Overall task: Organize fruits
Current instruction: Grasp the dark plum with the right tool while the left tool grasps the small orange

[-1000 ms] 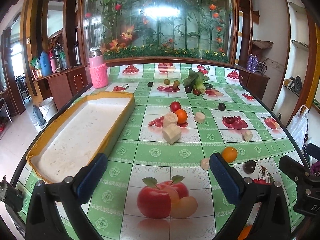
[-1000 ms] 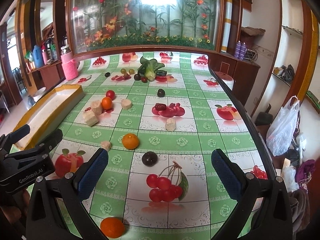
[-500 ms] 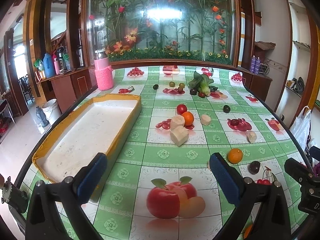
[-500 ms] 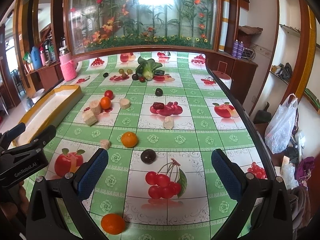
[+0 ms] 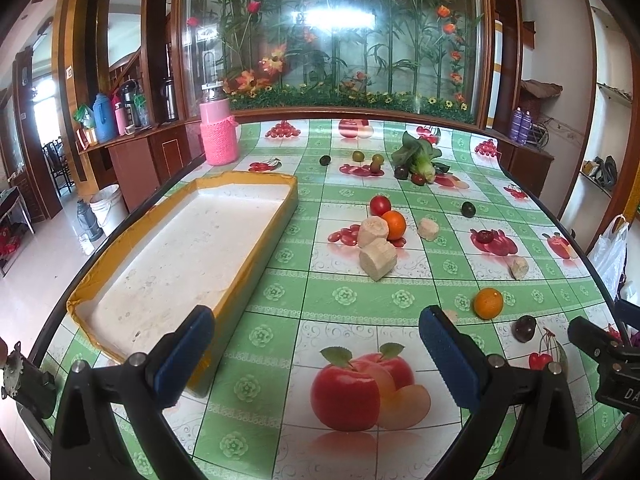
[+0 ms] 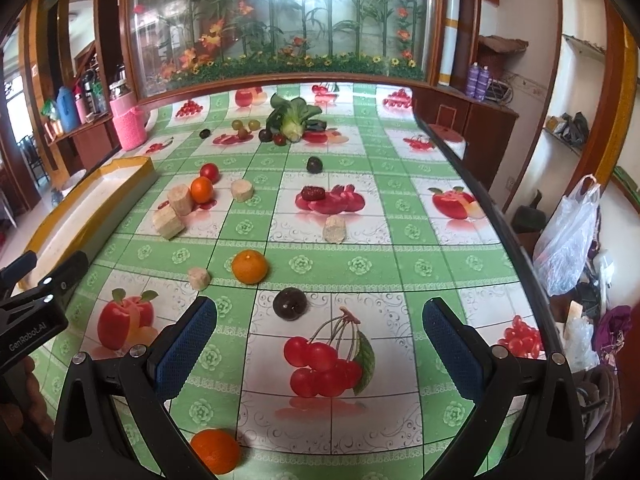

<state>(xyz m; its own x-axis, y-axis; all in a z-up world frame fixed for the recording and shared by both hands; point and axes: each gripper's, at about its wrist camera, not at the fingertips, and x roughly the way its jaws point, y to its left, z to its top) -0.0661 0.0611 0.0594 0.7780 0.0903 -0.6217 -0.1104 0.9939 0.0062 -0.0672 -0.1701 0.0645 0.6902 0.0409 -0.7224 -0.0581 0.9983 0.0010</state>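
Fruit-print table (image 5: 344,296), yellow-rimmed tray (image 5: 256,260) empty

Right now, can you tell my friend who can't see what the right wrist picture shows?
The right hand-held gripper hangs open above a green table printed with fruit pictures. A dark plum lies just ahead between its fingers, an orange beyond it, and a yellow-rimmed tray far left.

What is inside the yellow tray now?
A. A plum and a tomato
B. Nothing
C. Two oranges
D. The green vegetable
B: the tray shows only its bare white floor, while the oranges, the plum and the vegetable all lie on the table.
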